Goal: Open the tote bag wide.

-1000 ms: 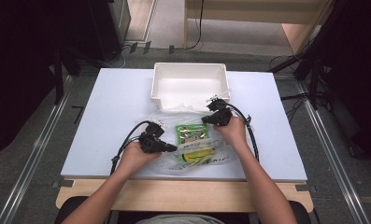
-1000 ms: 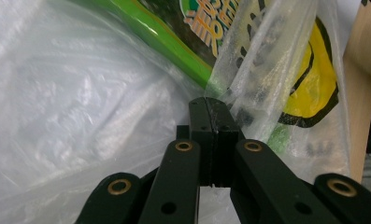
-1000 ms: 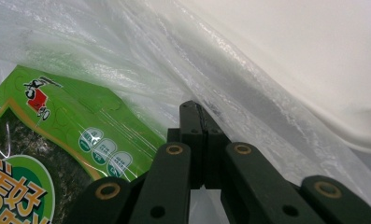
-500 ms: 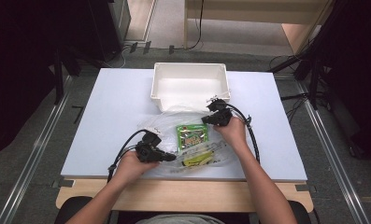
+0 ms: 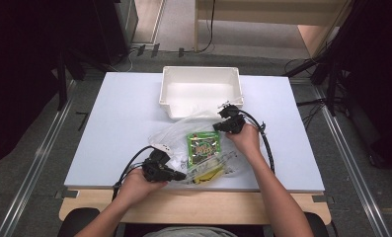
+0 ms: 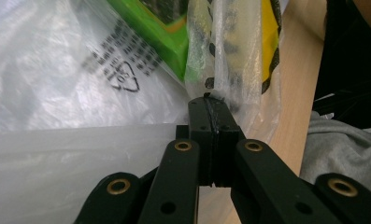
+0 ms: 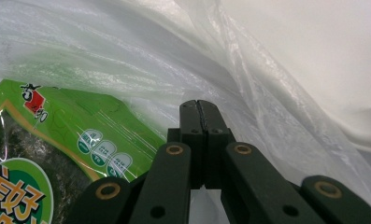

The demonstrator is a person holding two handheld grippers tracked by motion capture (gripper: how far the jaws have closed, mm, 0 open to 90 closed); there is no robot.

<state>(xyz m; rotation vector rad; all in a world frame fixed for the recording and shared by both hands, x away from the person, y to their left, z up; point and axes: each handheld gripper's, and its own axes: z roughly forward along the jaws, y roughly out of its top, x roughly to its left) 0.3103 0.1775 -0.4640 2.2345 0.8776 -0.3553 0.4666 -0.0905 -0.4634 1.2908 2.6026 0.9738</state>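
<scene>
A clear plastic bag [image 5: 176, 136] lies on the white table, holding a green snack packet [image 5: 203, 145] and a yellow-wrapped item [image 5: 206, 175]. My left gripper [image 5: 182, 175] is at the bag's near edge, jaws shut with the film pinched at their tip [image 6: 210, 100]; the green packet [image 6: 160, 28] and yellow item [image 6: 269, 28] lie just beyond. My right gripper [image 5: 217, 126] is at the bag's far right corner, jaws shut [image 7: 198, 105] in the film of the bag [image 7: 127, 56], beside the green packet [image 7: 43, 140].
A white plastic bin [image 5: 201, 70] stands open just behind the bag, close to the right gripper. The table [image 5: 124, 113] has bare room at left and right. A wooden ledge [image 5: 183, 202] runs along its near edge.
My left gripper has drawn back toward the table's near edge, and the bag's near side has stretched with it. The right gripper has stayed put.
</scene>
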